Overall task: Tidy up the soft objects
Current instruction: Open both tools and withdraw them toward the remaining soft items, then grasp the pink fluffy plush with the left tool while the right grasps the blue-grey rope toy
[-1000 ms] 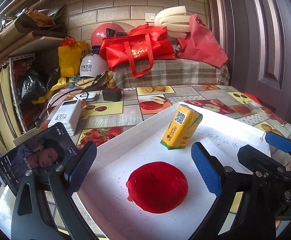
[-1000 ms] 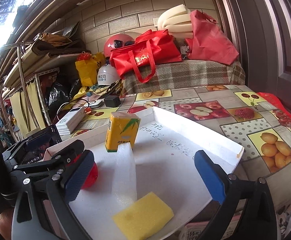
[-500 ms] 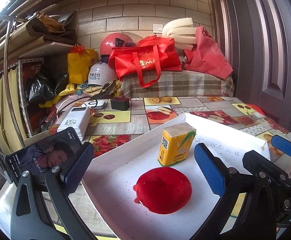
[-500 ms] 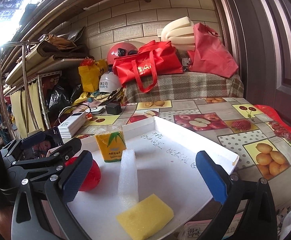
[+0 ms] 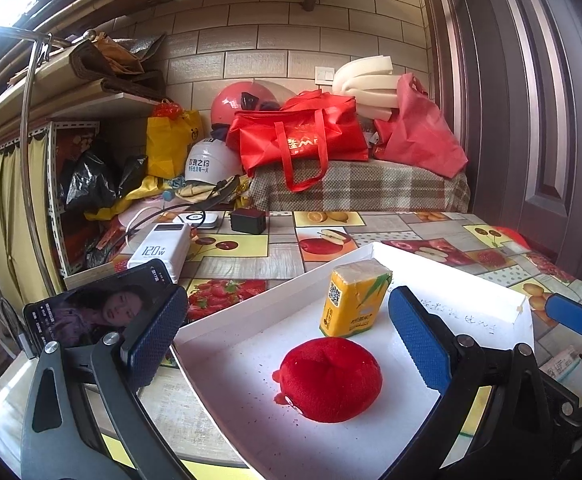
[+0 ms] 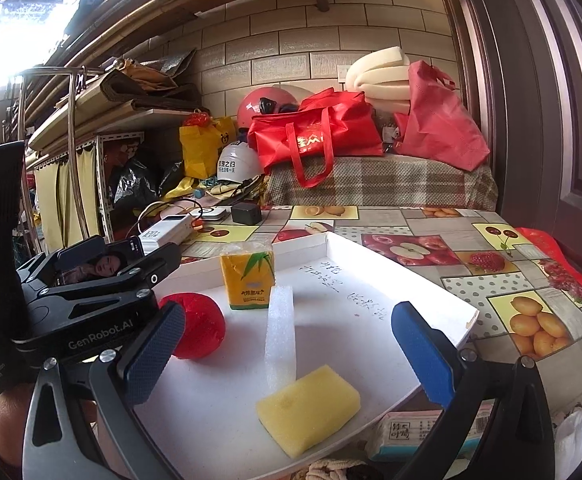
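Daylight floods in from my upper left, blown out to white; the white tray (image 5: 251, 312) glares, and fisheye bending darkens both pictures' corners.

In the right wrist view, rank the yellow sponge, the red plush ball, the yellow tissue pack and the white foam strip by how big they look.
1. Yellow rectangular sponge, though it lies nearest the camera, which inflates it.
2. White foam strip and round red plush ball: too alike to rank, and the left gripper hides part of the ball.
3. Yellow tissue pack, farthest back.
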The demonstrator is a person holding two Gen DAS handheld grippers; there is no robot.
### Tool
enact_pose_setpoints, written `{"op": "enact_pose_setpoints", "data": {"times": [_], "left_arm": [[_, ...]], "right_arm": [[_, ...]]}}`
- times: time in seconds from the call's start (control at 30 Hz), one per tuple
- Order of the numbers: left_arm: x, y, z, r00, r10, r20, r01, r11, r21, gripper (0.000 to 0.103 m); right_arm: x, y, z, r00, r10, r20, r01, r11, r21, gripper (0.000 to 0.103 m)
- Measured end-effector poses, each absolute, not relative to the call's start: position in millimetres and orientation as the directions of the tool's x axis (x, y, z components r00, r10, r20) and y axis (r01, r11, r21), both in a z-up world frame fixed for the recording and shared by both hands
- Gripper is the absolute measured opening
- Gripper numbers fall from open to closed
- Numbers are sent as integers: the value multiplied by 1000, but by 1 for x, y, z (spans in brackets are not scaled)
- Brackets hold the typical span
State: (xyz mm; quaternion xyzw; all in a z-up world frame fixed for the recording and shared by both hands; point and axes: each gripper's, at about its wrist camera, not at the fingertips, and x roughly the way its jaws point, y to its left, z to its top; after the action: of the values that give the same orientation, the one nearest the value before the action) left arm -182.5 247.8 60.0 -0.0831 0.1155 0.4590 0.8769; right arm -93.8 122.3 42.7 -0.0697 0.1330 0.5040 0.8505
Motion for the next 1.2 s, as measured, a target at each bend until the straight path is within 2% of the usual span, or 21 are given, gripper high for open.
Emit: {"op": "enact_pose_setpoints", "data": {"times": [0.43,0.57,0.8,1.0,1.1,1.2], "left_arm": [[-201,213,60,603,747,-280,-785,618,-42,102],[-200,188,60,651,705,-282,-738,674,-19,101],[-166,128,59,815,467,-343,-480,876,51,101],[-128,76,56,864,246,-438,-230,969,91,101],[-106,51,51,845,179,-505,-131,983,128,101],[-83,30,42,806,141,-575,-51,984,170,101]], "right_arm": [[-115,74,40,367,878,-307,-917,396,39,103],[-106,43,43,395,873,-288,-902,427,58,103],[-52,-35,55,632,751,-189,-755,652,67,103],[8,-108,52,724,634,-273,-629,768,116,103],[19,-136,52,737,613,-285,-618,782,85,103],[31,-147,49,690,633,-352,-649,756,86,103]]}}
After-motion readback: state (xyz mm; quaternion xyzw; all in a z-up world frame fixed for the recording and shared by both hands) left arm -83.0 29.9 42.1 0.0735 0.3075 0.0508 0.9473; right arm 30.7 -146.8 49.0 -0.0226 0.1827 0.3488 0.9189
